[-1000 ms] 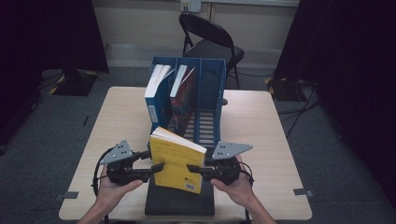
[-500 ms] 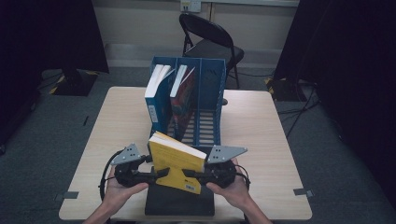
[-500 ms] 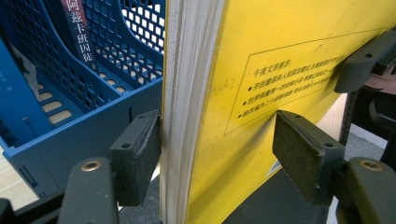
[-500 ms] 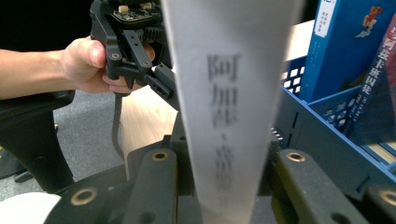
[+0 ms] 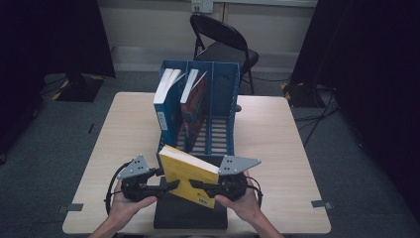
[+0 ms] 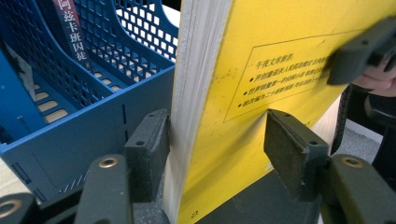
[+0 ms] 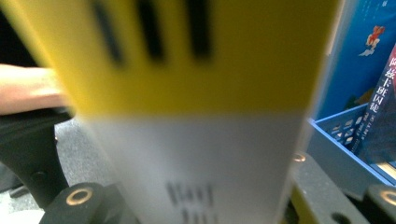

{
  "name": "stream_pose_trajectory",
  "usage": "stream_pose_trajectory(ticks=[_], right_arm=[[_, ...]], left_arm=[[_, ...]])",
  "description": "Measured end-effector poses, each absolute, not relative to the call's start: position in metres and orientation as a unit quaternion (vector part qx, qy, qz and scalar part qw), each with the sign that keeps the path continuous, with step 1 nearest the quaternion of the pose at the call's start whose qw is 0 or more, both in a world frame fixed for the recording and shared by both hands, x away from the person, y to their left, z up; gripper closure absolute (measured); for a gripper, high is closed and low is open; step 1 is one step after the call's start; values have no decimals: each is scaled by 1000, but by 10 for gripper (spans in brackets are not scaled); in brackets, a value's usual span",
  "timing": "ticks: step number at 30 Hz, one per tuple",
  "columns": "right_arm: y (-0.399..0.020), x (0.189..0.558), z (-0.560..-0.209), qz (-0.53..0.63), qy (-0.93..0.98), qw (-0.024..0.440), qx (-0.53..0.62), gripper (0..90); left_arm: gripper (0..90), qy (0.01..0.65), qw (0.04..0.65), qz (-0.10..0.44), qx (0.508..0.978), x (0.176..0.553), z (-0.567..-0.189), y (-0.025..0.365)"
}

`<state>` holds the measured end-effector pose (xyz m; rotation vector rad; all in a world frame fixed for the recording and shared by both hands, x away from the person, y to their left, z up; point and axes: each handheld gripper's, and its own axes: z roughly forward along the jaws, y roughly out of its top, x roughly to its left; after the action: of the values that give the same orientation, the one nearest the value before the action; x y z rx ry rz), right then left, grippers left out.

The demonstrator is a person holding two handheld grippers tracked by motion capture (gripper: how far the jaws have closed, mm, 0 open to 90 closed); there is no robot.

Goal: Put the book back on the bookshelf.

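Holding the book (image 5: 190,178) upright, slightly tilted, above the block (image 5: 190,220) at the near edge of the tabletop (image 5: 282,148), just in front of the rack (image 5: 225,94).

Pinching it with the right tool (image 5: 196,185): spine end between the jaws, pads against the covers, jaws just eased a little wider. Straddling its other end with the left tool (image 6: 217,140): spread, just been closing, one pad at the page edge, the other apart from the yellow cover, so no real grip there yet.

To do this step well:
- Finish closing the left tool squarely, one pad on each cover, not on the loose page edge.
- Firm up the right pinch before lifting; likely to slip otherwise.
- Straighten the book so the spine runs parallel to the dividers.
- Aim for the free slot (image 5: 220,134) on the right, well away from the other books (image 5: 190,99) leaning in the left and middle ones.
- Lift over the front lip, then lower slowly, both hands level.
- Release only once resting on the rack floor.
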<state>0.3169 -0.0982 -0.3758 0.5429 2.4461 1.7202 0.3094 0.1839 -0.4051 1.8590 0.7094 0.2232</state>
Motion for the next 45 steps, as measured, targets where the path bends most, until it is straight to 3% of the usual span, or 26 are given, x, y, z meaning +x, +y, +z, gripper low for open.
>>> stream_pose_trajectory(ticks=[10, 23, 28, 45], right_arm=[[-99, 320, -382, 574, 795, 38, 193, 708], [-105, 319, -374, 550, 806, 66, 211, 756], [-110, 321, -374, 549, 804, 67, 221, 757], [-126, 324, -372, 545, 799, 63, 246, 758]], left_arm=[[442, 304, 543, 91, 777, 310, -406, 185], [304, 327, 527, 81, 780, 311, -414, 194], [205, 355, 501, 79, 785, 312, -420, 208], [158, 435, 445, 110, 775, 330, -448, 234]])
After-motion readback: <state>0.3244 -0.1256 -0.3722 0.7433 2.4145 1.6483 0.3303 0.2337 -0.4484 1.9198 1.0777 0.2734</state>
